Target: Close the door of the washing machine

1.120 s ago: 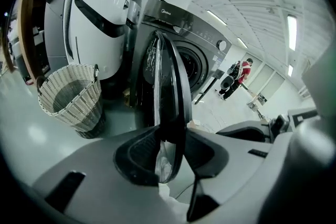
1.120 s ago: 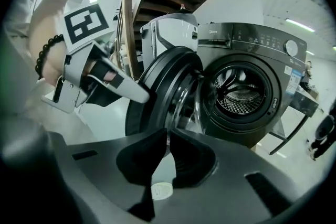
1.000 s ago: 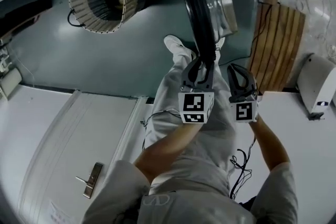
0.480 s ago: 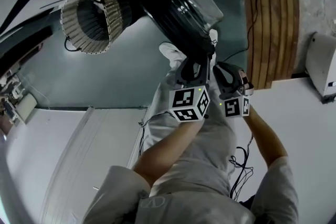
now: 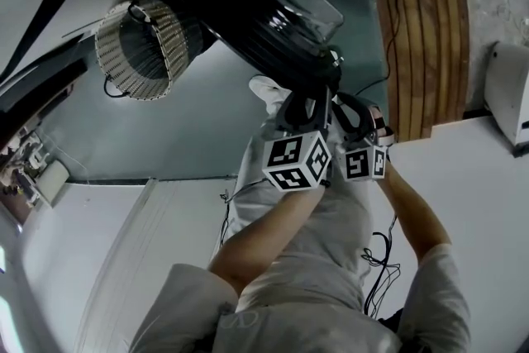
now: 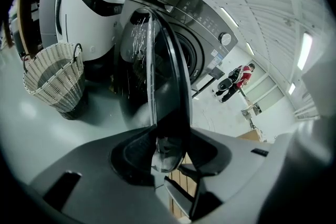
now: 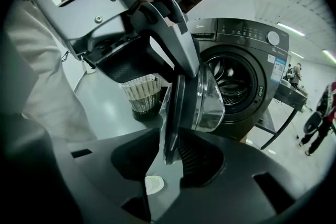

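Both released, jaws just opening, left claw and right claw straddle the upright edge of the door, washing machine ahead.

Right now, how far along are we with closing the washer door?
Done: nothing yet; the door stands wide open, away from the drum opening. In hand: its rim sits between the jaws of the left gripper and the right gripper, which have just been opening, so neither seems to clamp it. Left: swing it shut until it latches.
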The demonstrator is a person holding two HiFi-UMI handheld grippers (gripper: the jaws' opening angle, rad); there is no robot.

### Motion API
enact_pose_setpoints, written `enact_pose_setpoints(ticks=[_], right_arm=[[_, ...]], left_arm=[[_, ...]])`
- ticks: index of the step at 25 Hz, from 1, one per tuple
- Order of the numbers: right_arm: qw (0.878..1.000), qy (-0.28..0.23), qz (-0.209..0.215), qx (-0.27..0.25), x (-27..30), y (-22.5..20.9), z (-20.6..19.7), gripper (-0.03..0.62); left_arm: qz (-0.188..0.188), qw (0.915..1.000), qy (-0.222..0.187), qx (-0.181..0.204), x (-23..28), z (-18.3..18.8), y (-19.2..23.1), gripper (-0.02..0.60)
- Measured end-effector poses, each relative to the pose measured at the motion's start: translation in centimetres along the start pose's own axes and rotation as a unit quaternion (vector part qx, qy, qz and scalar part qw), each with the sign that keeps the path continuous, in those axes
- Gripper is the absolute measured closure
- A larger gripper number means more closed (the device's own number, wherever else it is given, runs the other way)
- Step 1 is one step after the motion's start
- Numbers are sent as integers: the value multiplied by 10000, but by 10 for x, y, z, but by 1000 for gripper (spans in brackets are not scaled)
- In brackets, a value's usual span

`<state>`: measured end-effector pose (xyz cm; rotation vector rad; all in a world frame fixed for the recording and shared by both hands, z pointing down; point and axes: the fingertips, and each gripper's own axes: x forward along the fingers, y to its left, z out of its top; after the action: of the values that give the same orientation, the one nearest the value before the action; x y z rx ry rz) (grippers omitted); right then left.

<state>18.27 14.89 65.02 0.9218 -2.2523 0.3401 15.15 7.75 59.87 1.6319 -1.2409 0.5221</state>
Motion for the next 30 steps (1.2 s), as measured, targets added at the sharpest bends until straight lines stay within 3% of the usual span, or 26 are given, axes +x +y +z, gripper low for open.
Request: enact_pose_setpoints(ticks=[10,19,24,27,29,30], right_arm=[[9985,-67,-214,-502,17,-30,3,491],[9994,-138,-276,-140,17,-51,2,505],[9986,-161,-458,209,17,-77,0,517],[9990,-118,-398,141,17,-91,2,519],[9996,-57,-287,19,17,-98,4,519],[9997,-55,-250,-5,18,-102,4,519]], left_arm=[[-97,9999,12,-132,14,6,-19,400],[-230,9994,4,-267,23,12,-32,393],[-783,9968,128,113,31,22,-49,379],[-1174,9918,295,420,31,25,-58,390],[-1565,9856,488,417,27,22,-63,440],[-1793,9810,628,395,24,18,-66,500]])
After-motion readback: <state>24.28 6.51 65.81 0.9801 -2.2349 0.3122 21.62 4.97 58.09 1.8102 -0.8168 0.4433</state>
